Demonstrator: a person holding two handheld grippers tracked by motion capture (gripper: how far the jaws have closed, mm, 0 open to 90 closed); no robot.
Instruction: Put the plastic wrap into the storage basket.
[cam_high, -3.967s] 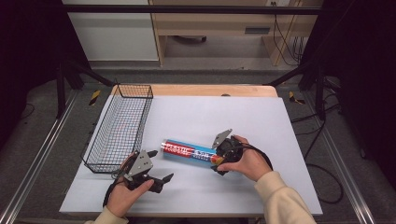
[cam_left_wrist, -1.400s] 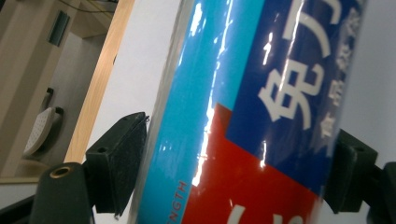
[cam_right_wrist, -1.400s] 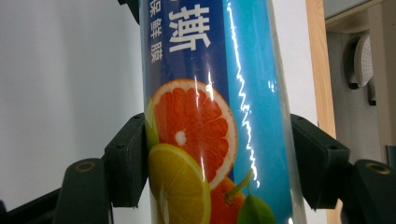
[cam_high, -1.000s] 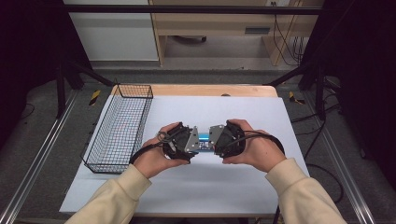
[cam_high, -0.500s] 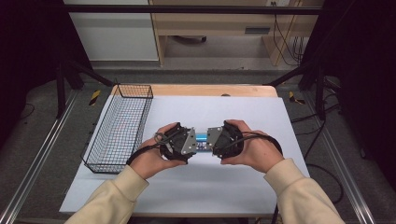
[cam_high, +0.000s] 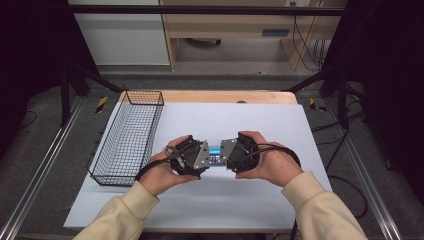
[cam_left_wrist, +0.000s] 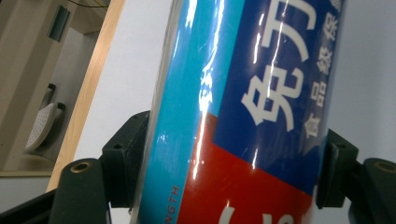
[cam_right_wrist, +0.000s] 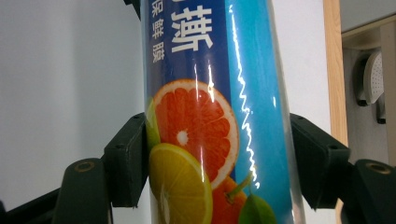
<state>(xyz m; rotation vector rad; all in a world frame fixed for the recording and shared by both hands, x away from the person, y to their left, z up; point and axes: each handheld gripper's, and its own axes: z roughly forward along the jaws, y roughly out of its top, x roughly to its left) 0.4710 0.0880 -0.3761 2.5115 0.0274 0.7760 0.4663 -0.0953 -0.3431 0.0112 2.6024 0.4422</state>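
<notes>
High view: one glossy blue, cyan and red roll (cam_high: 215, 150), printed with citrus, is clamped between left gripper (cam_high: 200, 156) fingers, just closing, and right gripper (cam_high: 229, 154) fingers.

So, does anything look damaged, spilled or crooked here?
Nothing stands out. The blue and red cling-film roll is intact, gripped at each end by the left gripper and right gripper, and the black wire basket sits upright on the white table.
</notes>
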